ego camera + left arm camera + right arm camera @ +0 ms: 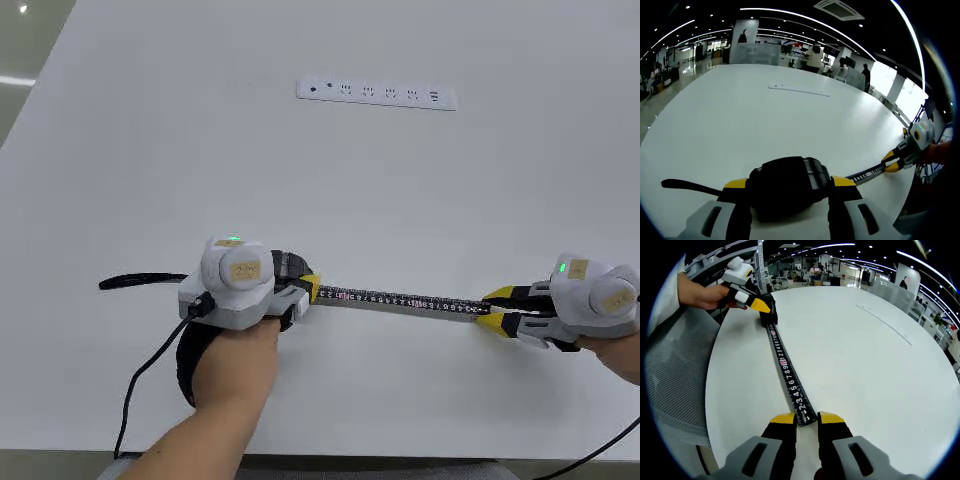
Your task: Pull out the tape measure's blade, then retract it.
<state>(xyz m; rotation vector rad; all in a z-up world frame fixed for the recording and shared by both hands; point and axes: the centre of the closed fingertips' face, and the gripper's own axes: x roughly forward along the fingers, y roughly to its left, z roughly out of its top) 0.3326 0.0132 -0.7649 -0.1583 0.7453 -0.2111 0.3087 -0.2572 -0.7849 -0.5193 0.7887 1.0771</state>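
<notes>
While left claw (306, 289) clamps case (790, 186) | blade (400, 300) runs rightward | right claw (496, 307) pinches it

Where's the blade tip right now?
Head view, right side: the blade tip sits between the right tool's yellow jaws over the white table, opposite the case at left.
</notes>
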